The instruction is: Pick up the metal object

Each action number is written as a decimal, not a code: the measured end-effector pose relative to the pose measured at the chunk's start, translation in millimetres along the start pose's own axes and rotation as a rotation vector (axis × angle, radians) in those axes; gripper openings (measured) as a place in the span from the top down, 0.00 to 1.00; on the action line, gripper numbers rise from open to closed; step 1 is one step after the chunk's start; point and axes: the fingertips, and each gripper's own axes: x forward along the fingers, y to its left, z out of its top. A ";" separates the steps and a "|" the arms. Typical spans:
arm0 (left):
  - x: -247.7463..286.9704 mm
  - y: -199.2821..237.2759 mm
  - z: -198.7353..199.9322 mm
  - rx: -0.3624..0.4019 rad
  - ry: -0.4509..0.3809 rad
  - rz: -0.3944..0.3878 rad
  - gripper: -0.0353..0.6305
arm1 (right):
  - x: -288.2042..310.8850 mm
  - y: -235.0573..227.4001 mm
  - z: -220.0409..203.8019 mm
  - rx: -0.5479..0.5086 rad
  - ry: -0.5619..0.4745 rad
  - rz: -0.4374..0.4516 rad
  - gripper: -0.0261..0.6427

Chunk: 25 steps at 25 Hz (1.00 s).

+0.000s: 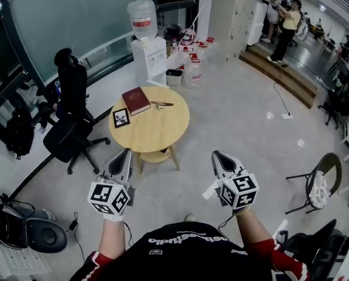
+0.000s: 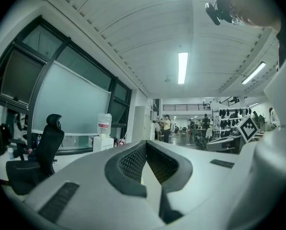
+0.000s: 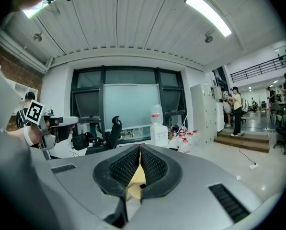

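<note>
The metal object, small, thin and silvery, lies on the far side of a round wooden table in the head view. A dark red book and a small black-framed card lie beside it. My left gripper and right gripper hang in the air on the near side of the table, well short of the object. The jaws of both meet at the tips with nothing between them, left gripper and right gripper. Both gripper views look over the table, so the object is hidden there.
A black office chair stands left of the table. A water dispenser and several bottles stand behind it. A folding chair stands at the right. People stand on a raised step at the far back.
</note>
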 end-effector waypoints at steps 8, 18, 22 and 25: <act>53.0 -0.9 -3.4 -0.001 0.024 0.029 0.92 | 34.2 -47.3 17.3 0.007 -0.016 0.033 0.92; 98.4 -28.6 -2.1 0.018 0.040 0.045 0.92 | 47.3 -96.2 17.2 0.049 -0.022 0.063 0.92; 107.6 -41.2 -5.2 0.033 0.046 0.046 0.92 | 47.4 -112.0 11.0 0.060 -0.019 0.069 0.92; 110.0 -44.2 -10.7 0.039 0.060 0.052 0.92 | 49.3 -117.9 6.3 0.073 -0.022 0.075 0.92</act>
